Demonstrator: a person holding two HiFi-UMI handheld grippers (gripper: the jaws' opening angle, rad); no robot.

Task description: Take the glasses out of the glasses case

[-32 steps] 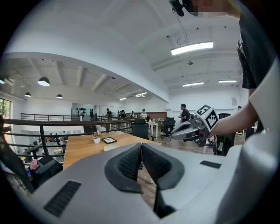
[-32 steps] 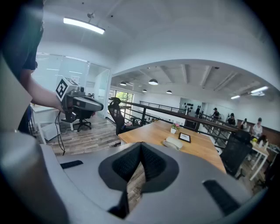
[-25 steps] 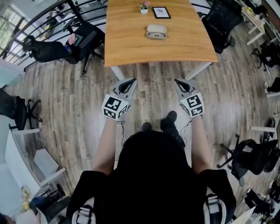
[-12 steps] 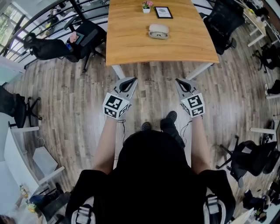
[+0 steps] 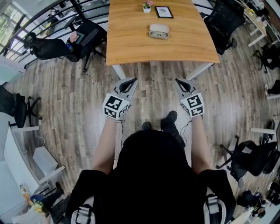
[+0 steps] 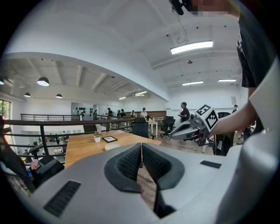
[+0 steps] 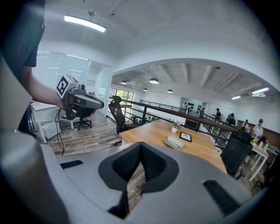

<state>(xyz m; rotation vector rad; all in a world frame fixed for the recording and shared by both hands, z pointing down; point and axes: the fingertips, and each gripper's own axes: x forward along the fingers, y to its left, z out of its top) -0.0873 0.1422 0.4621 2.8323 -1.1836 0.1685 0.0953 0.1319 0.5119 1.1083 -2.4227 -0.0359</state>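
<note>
A pale grey glasses case lies closed on the wooden table, toward its far half; it also shows as the glasses case in the right gripper view and the case in the left gripper view. No glasses are visible. My left gripper and right gripper hover over the floor, short of the table's near edge, both shut with nothing between the jaws. The left gripper and right gripper each see the other held out beside them.
A small potted flower and a framed picture stand beyond the case. Black office chairs flank the table, one at its left, another chair at its right. A railing runs at the back left. White table legs stand near the grippers.
The view shifted slightly between one second ago and half a second ago; since then nothing has visibly moved. Both grippers stay shut in the same place.
</note>
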